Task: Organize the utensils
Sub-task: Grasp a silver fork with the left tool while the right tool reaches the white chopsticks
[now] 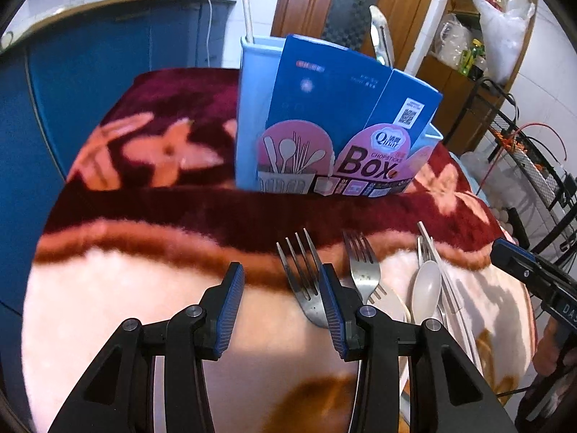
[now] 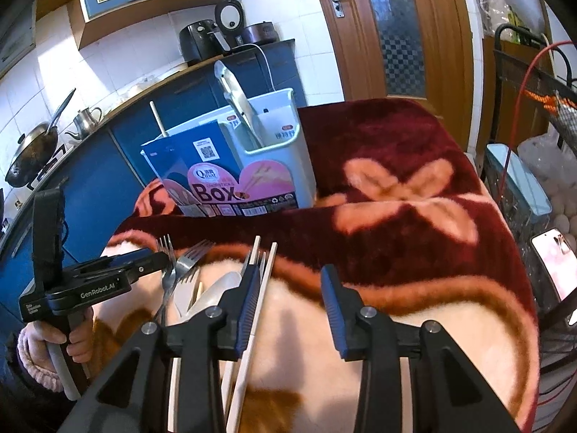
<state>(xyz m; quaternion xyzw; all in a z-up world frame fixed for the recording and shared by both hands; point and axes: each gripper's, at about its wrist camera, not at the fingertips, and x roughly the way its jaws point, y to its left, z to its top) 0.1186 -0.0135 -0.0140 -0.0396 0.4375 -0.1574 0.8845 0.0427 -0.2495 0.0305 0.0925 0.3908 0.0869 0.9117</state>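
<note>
Two metal forks (image 1: 303,281) (image 1: 364,267), a white spoon (image 1: 427,285) and pale chopsticks (image 1: 438,256) lie together on a fuzzy red and cream blanket (image 1: 126,288). My left gripper (image 1: 283,290) is open over the blanket, its right finger beside the nearer fork, nothing between the pads. In the right wrist view my right gripper (image 2: 292,301) is open; one chopstick (image 2: 265,274) lies under it just inside the left finger, not pinched. The forks (image 2: 187,259) and spoon (image 2: 216,288) lie to its left. A blue utensil box (image 1: 324,119) (image 2: 223,166) stands upright behind, holding a metal utensil (image 2: 234,97) and a stick (image 1: 247,11).
A hand (image 2: 54,342) holds the left gripper's handle (image 2: 90,288). A blue kitchen counter with a wok (image 2: 32,151) and appliances runs behind and to the left. A black wire rack (image 1: 523,144) and a lit phone (image 2: 551,263) stand at the right edge.
</note>
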